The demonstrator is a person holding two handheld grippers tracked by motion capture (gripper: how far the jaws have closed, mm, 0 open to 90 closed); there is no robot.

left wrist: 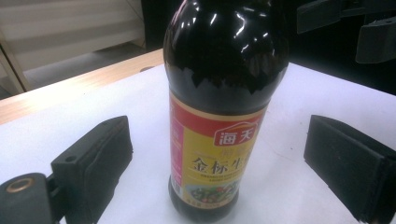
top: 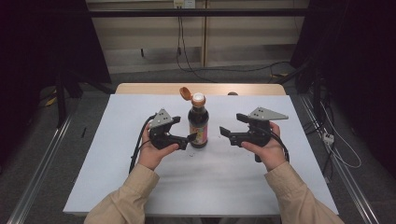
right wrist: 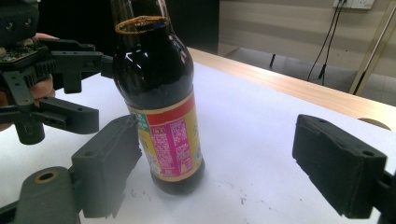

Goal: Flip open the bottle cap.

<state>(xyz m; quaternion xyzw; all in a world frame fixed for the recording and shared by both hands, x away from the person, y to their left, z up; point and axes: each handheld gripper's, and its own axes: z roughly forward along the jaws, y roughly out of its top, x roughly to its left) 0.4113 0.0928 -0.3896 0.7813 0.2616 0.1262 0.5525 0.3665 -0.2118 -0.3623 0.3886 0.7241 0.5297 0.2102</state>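
A dark soy sauce bottle (top: pixel 198 123) with a yellow and red label stands upright mid-table, its orange flip cap (top: pixel 185 93) hinged open. My left gripper (top: pixel 186 133) is open, with its jaws on either side of the bottle's lower body (left wrist: pixel 215 116) and a gap on each side. My right gripper (top: pixel 227 133) is open to the right of the bottle, apart from it. In the right gripper view the bottle (right wrist: pixel 161 116) stands just beyond the near jaw pad (right wrist: pixel 109 163), and the left gripper (right wrist: pixel 70 88) is behind it.
A white sheet (top: pixel 140 186) covers the table, with a wooden strip (top: pixel 154 88) bare along the far edge. A few dark specks (right wrist: pixel 243 200) lie by the bottle's base. Cables (top: pixel 187 60) run over the floor behind, and rails (top: pixel 42 168) flank the table.
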